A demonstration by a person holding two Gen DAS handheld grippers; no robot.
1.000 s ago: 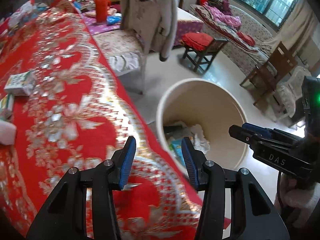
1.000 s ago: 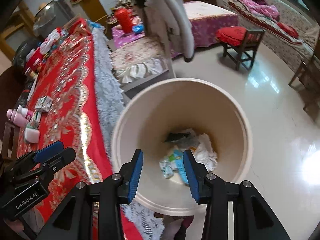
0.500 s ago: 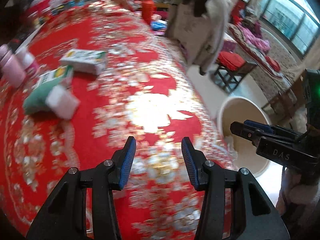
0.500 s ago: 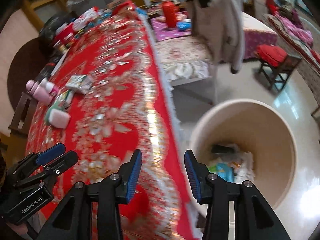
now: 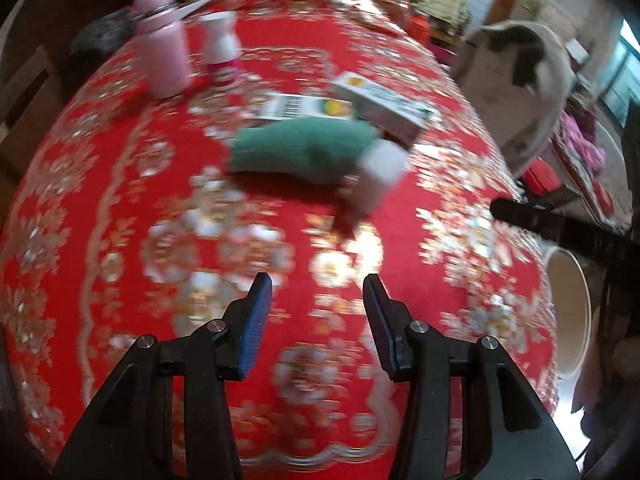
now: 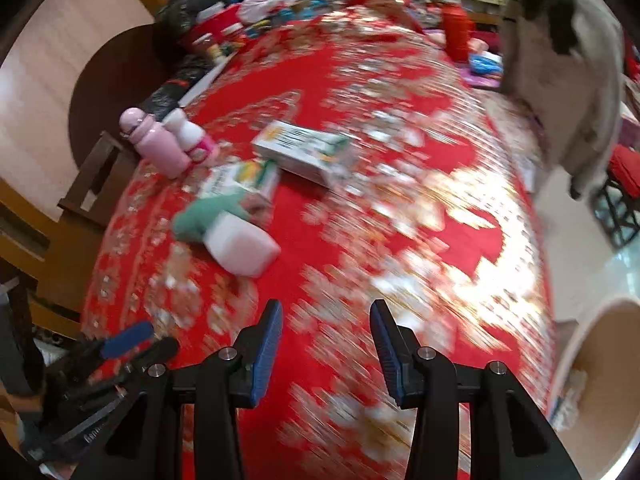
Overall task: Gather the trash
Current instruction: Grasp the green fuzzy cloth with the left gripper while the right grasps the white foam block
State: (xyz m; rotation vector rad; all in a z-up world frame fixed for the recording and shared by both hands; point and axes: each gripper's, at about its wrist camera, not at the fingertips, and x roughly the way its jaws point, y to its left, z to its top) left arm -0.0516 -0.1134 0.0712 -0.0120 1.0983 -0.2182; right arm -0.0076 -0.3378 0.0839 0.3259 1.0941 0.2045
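Both tools are now hanging over the red tabletop (image 6: 360, 92) rather than the bin (image 6: 600, 364); left tool (image 5: 318, 312) and right tool (image 6: 326, 344) open, empty. Trash cartons (image 6: 304, 152) lying ahead, beside the green cloth (image 5: 304, 152).

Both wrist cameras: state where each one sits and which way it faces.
Left wrist: on the left gripper, looking down across the red tablecloth at the green cloth and cartons; its open, empty fingers show, with the right gripper at the right edge.
Right wrist: on the right gripper, facing the same table; open, empty fingers show, the left gripper at lower left.
Shared: cloth, cartons, pink bottle, bin.
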